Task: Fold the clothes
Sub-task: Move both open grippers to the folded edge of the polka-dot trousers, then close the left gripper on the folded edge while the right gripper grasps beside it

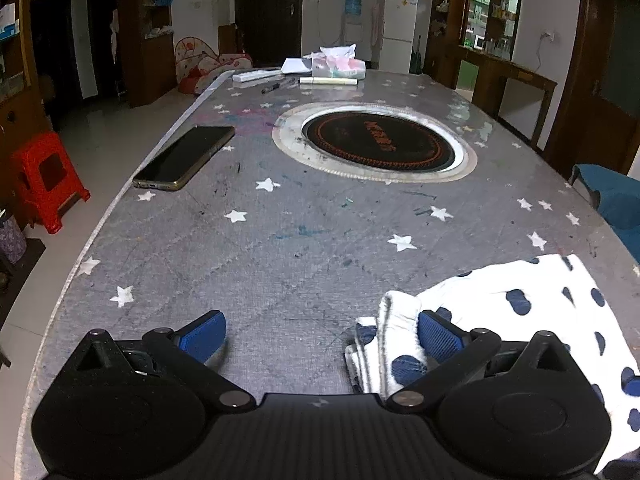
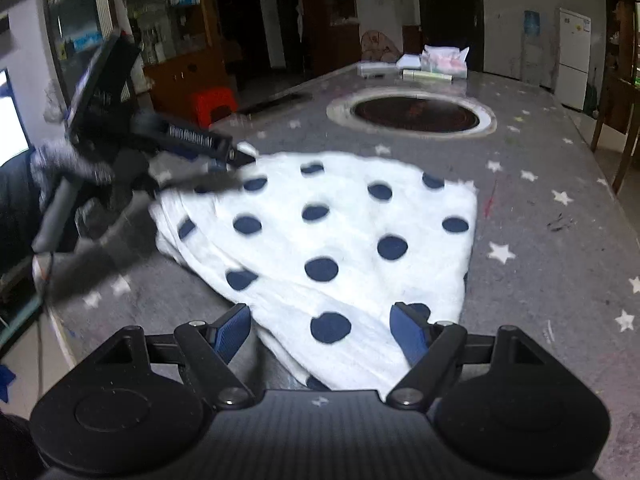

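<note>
The white garment with navy dots [image 2: 344, 224] lies on the grey star-printed surface [image 1: 280, 240], near the edge where the person stands and well short of the round black burner [image 1: 378, 142] set into the middle. It already looks folded at least once: the right wrist view shows it as a compact, roughly wedge-shaped pad with layered edges along its near and left sides, not a spread-out piece. My guess is that the task is partly done, with 1 or 2 more folds and some squaring up left. I cannot make out what kind of garment it is.

The left gripper [image 1: 320, 334] sits low at the cloth's left end. Its jaws stand wide apart; 1 blue pad rests against a bunched roll of fabric, the other is over bare surface, so nothing is pinched. In the right wrist view that same gripper is blurred at the cloth's far left corner, with a gloved hand [image 2: 60, 168] on its handle.

The right gripper [image 2: 320, 332] hovers over the near edge, jaws also wide open, straddling the fabric without closing on it.

A phone [image 1: 184, 158] lies off to the left, and papers and a tissue pack [image 1: 340, 66] sit at the far end, all well apart from the cloth.
</note>
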Demonstrator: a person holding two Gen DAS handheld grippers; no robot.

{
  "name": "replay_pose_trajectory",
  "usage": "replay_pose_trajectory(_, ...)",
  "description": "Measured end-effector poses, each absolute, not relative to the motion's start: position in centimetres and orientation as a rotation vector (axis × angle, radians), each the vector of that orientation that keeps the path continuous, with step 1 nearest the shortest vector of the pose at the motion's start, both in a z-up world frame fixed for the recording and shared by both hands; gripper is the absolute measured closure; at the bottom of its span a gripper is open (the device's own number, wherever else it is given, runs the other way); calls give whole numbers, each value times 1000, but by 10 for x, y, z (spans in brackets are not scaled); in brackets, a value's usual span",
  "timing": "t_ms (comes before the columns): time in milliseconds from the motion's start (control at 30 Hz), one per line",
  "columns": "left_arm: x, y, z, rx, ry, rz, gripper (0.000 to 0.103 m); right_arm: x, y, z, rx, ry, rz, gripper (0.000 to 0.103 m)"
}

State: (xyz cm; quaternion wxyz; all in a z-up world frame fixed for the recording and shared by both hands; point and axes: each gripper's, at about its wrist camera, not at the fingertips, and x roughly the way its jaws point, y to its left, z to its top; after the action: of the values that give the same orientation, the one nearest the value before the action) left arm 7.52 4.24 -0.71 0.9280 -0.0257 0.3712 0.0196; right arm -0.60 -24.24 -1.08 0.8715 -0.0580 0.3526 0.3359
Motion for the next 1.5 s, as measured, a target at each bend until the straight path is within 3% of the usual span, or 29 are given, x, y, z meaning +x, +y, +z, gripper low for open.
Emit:
replay_pose_trajectory(333, 65, 45, -7, -73, 766, 41, 0, -3, -236, -8, -145, 738, 730, 24)
replay_pose_trajectory(767, 53, 57, 2, -112, 762, 49, 0, -13, -155, 4, -440, 624, 855, 26)
replay_pose_trajectory(933, 48, 65, 5, -149, 761, 56, 0, -21, -123, -3, -568, 583, 894, 35)
replay_pose_trajectory(1500, 40, 75, 2, -204, 775, 63, 0, -29, -94, -19, -685, 540, 909, 41)
